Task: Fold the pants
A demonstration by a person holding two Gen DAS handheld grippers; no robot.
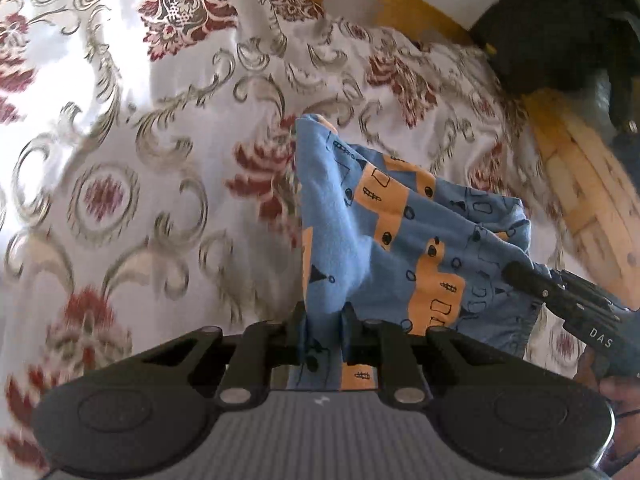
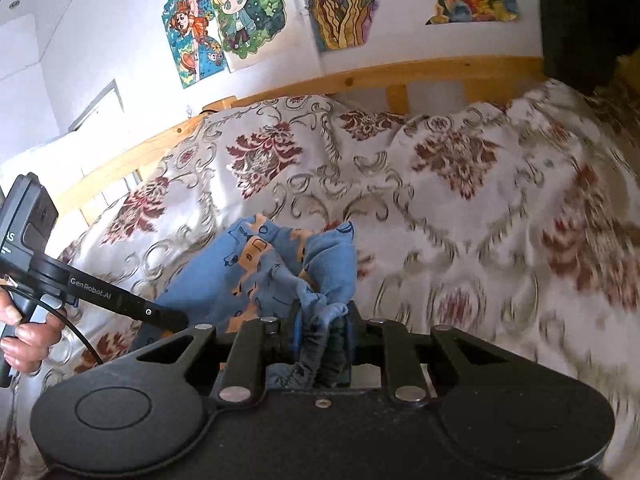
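**Pants lifted off the bed between both tongs**

Bed (image 1: 120, 140): floral bedspread, cream with maroon and grey scrollwork, is filling most of both views. Plenty of open cover is lying to the left of the pants in the left wrist view and to the right of them in the right wrist view. The wooden bed frame (image 2: 360, 76) is running along the far edge against a white wall, and drawings (image 2: 224, 20) are hanging on the wall above it. A dark bulky shape (image 1: 560, 28) is sitting at the far right edge of the bed; what it is cannot be told.

Pants (image 1: 384, 232): blue knit with orange blocks and black line-drawn shapes. They are being held up between the two tongs, bunched and sagging, the long axis running roughly from one grip to the other, with a fold of cloth rising to a peak away from the left camera. Whether the lower folds are touching the bedspread cannot be told.

Left tongs (image 1: 324, 320): narrow, pinching a blue edge of the pants.

Right tongs (image 2: 322, 320): narrow, clamping a crumpled wad of the same cloth.

A hand (image 2: 24, 328) is gripping the left handle at the frame edge.
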